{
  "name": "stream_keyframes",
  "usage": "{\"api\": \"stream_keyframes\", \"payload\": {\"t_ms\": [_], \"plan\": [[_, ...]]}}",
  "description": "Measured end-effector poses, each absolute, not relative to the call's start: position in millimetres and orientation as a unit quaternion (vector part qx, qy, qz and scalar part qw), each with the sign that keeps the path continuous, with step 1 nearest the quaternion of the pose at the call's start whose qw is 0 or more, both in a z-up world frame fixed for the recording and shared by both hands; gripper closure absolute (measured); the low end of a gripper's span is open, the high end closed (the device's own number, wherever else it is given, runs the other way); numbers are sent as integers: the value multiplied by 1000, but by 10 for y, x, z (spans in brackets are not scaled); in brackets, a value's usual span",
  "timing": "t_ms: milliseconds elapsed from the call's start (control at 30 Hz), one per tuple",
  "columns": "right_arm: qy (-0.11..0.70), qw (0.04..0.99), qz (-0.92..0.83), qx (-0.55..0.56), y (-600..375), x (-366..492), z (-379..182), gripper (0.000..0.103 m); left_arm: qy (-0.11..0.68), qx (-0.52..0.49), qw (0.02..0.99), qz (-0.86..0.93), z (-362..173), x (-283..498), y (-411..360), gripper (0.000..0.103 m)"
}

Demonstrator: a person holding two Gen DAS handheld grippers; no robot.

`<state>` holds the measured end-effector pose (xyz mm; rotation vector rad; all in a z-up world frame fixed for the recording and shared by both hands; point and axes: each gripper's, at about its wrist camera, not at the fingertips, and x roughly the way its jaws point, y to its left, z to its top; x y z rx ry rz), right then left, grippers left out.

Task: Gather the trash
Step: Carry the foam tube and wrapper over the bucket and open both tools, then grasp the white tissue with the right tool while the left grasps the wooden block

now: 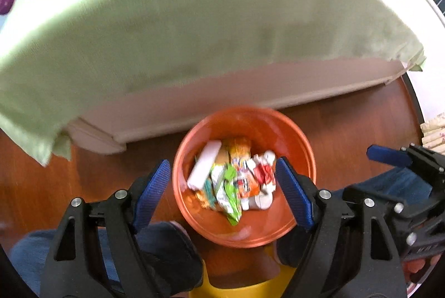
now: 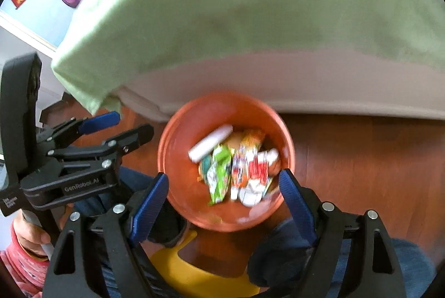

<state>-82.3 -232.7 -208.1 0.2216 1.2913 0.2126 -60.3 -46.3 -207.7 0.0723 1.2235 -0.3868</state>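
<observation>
Both tongs are spread apart with nothing between the pads. Left tongs point(image 1: 222, 192) and right tongs point(image 2: 224, 203) both hang over the orange bin point(image 1: 300, 148), which sits on the wooden floor point(image 1: 347, 125) at lower center of both views, just in front of the bed point(image 1: 194, 95) with the green sheet point(image 1: 167, 20).

The trash is inside the bin: a white tube point(image 1: 204, 163), a green wrapper point(image 1: 226, 186), orange and red wrappers point(image 1: 250, 175). It looks collected; I can see no loose pieces on the floor.

Risks from here:
- The 2 tongs are close together; the right one shows at the right edge of the left view. A careless swing could knock them into each other.
- The bin is light plastic by the look of it. A finger catching the rim on the way out could tip it and spill the wrappers.
- The person's feet and a yellow thing point(image 2: 200, 275) sit right below the bin, so a shuffle could nudge it.
- Frames are motion-blurred, so small scraps may be missed.
</observation>
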Motion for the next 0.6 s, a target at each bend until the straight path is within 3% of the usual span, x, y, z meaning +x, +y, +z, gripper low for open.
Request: {"api": "stream_keyframes", "payload": {"t_ms": [267,600], "plan": [[491,863,95,72,-2440,-386,-1213,16,480,15,859,-178,-1265,-376,-273,17],[432,897,55,83,-2766,1031,-824,13,452,-12,879,-151,-1025,-19,-47,14]]}}
